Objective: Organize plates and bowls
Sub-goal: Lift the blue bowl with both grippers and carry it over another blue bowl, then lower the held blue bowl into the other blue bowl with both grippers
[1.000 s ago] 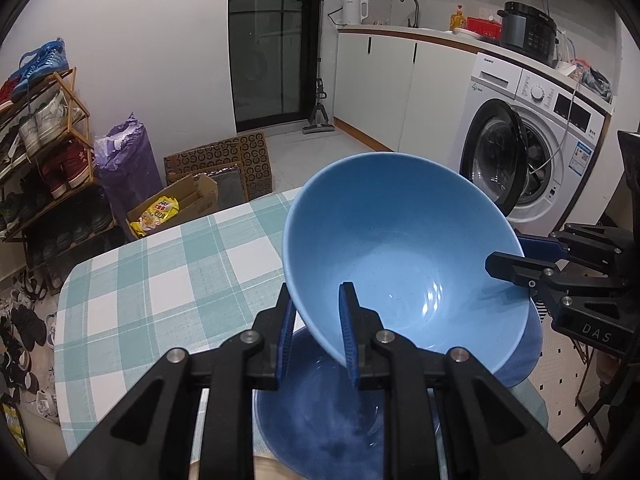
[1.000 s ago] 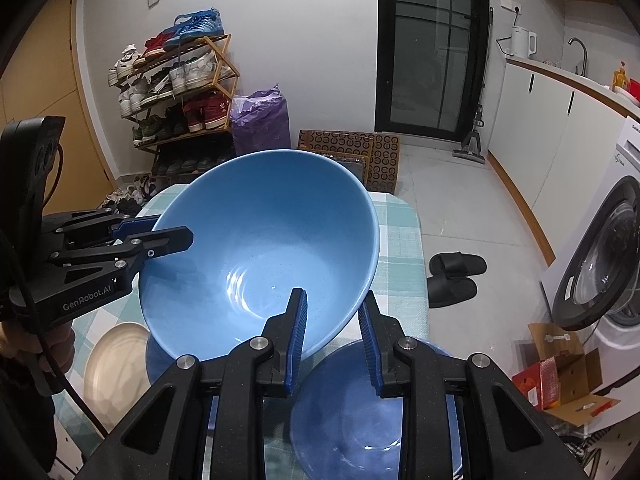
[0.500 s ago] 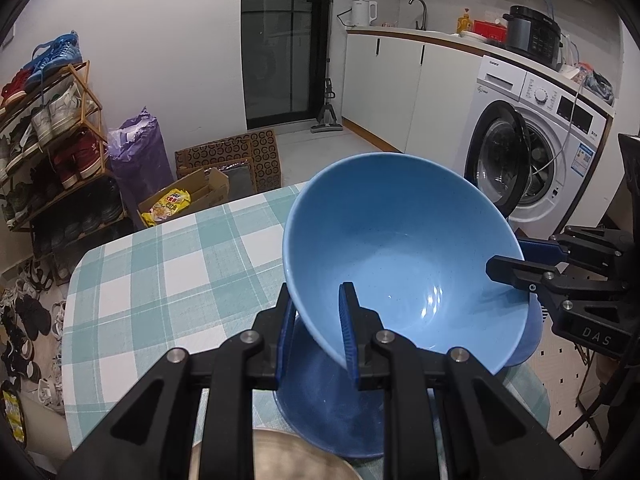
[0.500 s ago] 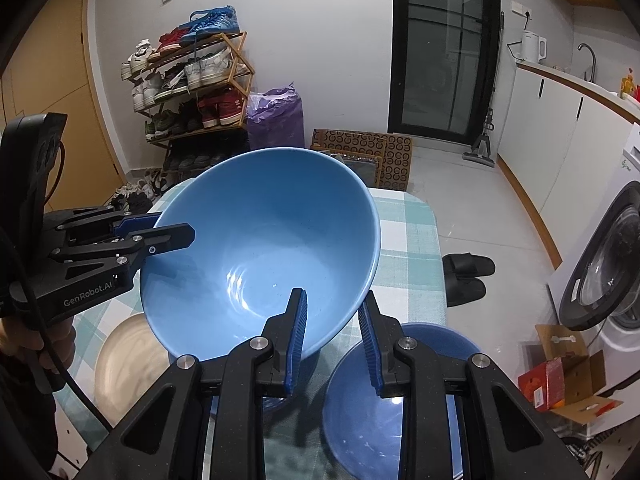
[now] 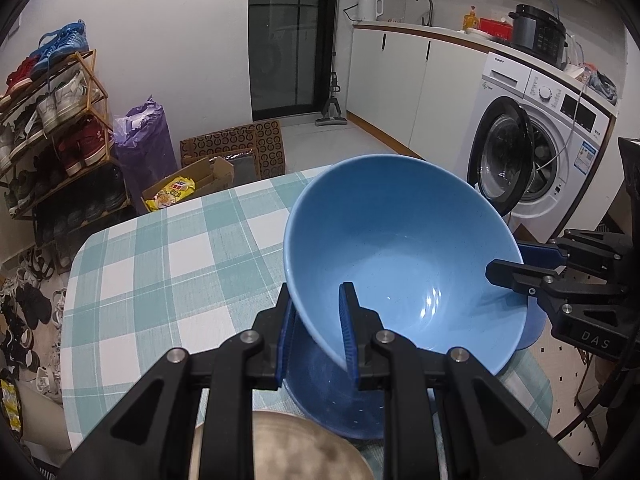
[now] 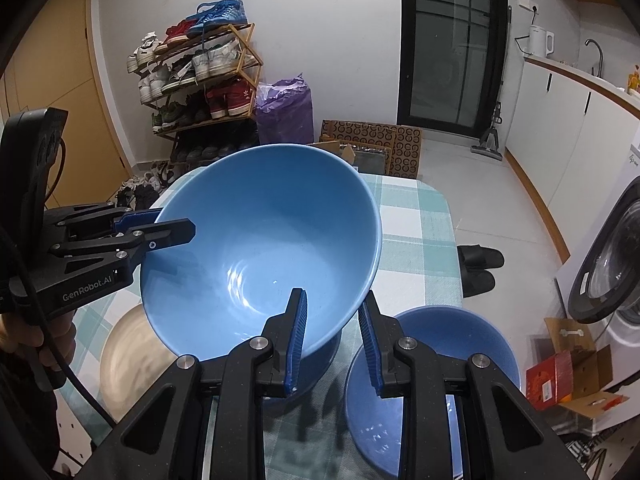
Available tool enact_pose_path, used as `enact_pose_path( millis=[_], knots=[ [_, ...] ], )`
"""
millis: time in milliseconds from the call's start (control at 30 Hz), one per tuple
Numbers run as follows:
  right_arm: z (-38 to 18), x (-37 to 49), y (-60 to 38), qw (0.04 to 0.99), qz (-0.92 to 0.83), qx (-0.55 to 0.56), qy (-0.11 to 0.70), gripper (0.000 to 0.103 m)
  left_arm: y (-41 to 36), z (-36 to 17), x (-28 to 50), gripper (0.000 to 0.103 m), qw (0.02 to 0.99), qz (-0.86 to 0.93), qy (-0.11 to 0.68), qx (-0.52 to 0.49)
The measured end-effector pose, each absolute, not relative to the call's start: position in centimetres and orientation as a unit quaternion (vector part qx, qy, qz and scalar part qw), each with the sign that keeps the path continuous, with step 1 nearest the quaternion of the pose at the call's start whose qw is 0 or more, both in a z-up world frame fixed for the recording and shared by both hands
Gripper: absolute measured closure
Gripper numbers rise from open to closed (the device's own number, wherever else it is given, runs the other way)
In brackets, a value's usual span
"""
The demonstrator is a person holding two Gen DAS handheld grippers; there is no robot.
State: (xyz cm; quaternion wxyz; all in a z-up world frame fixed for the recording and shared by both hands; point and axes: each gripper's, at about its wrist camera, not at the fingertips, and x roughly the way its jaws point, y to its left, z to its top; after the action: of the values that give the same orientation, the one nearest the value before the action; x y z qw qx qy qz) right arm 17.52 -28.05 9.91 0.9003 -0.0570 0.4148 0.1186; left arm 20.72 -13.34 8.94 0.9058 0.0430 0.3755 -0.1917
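A large light-blue bowl (image 5: pixel 400 256) (image 6: pixel 260 240) hangs tilted above the checked table, held from both sides. My left gripper (image 5: pixel 316 332) (image 6: pixel 176 232) is shut on its rim at one side. Opposite it, my right gripper (image 6: pixel 332 336) (image 5: pixel 516 268) is shut on the rim, one finger inside the bowl and one outside. Under the held bowl sits a darker blue bowl (image 5: pixel 332 400) (image 6: pixel 320 364), partly hidden. Another blue bowl (image 6: pixel 432 380) (image 5: pixel 534 328) stands on the table near its right edge. A beige plate (image 6: pixel 128 360) (image 5: pixel 280 448) lies at the near side.
The table carries a green-and-white checked cloth (image 5: pixel 160 272). Around it are a shoe rack (image 6: pixel 200 80), a purple bag (image 5: pixel 140 148), cardboard boxes (image 5: pixel 192 188), a washing machine (image 5: pixel 532 148) with its door open, and slippers (image 6: pixel 478 264) on the floor. A hand (image 6: pixel 24 340) holds the left gripper.
Both grippers carried the big bowl across the table. In the right wrist view the lower blue bowl shifted right; the beige plate came into the left wrist view.
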Motion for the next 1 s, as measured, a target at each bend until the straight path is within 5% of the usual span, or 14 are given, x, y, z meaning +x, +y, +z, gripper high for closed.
enact_pose_path(
  millis=[1000],
  knots=[
    [6.8,17.4,-26.1,0.883,0.128,-0.073,0.446,0.076,-12.3,5.3,19.6,0.083,0.896,-0.177,0.406,0.041]
  ],
)
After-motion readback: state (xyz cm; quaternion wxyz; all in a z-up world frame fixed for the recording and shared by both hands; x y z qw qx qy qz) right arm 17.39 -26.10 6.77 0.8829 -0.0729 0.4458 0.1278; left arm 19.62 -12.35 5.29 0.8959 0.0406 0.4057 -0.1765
